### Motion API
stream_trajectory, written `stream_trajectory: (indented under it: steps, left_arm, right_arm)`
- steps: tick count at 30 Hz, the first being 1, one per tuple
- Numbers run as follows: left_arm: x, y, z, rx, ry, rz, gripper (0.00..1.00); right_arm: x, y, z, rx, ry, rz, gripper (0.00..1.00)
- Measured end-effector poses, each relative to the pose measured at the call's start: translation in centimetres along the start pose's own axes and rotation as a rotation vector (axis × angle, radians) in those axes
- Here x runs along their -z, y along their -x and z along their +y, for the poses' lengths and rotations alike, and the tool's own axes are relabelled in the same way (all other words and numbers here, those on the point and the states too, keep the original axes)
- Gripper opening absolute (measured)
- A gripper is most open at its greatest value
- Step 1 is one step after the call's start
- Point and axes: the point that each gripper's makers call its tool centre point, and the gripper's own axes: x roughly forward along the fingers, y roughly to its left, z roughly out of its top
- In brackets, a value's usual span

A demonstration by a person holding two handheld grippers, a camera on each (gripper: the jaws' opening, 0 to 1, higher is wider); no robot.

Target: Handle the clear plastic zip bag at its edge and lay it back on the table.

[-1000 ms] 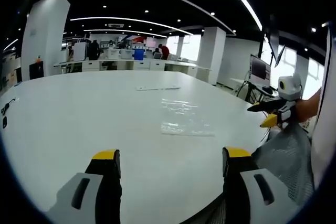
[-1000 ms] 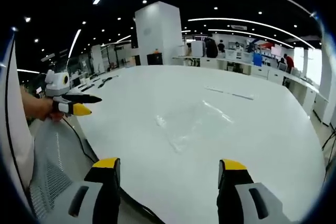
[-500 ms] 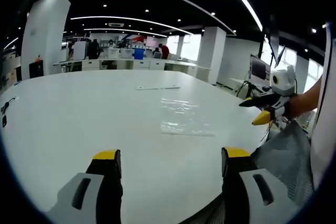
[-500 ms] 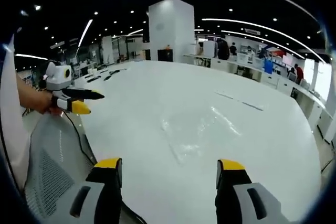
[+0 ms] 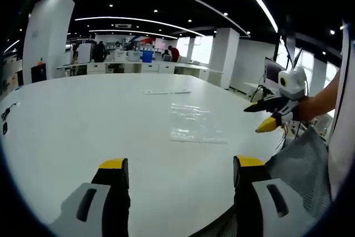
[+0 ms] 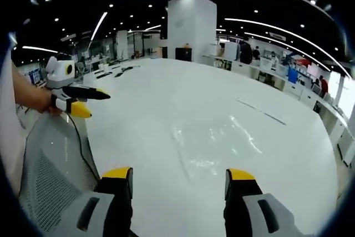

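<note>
L gripper (image 5: 176, 173): jaws spread wide, yellow-tipped, nothing between them, held low over the near edge of the white worktop (image 5: 83, 120). R gripper (image 6: 178, 178): jaws also spread, nothing pinched, hovering above the worktop's near edge.

Clear zip bag (image 5: 195, 121) lies flat on the worktop, ahead and a bit right of the L jaws, apart from them. In the right gripper view the same bag (image 6: 213, 140) sits just beyond the jaws, roughly centred between them, glare streaks on its plastic; neither gripper touches it.

In the left gripper view the R gripper comes in from the right, held in a person's hand (image 5: 306, 109), black and yellow jaw tips apart, pointing left toward the bag's side of the worktop, near the edge. In the right gripper view the L gripper shows at left, held in a hand (image 6: 40, 101), tips apart, over the worktop's rim.

Grey mesh chair back (image 6: 47, 165) sits below that hand; same mesh at lower right in the left gripper view. A thin strip-like item (image 5: 166, 92) lies farther out on the worktop past the bag. Beyond: open office w/ white pillar (image 6: 190, 26), desks, monitor (image 5: 273, 73), ceiling light strips.
</note>
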Motion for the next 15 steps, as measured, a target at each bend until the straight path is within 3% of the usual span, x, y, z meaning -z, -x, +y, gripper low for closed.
stream_trajectory:
  steps: [15]
  left_arm:
    - [0.1, 0.1, 0.2, -0.007, 0.001, 0.001, 0.75]
  right_arm:
    - [0.5, -2.7, -1.0, -0.011, 0.094, 0.068, 0.55]
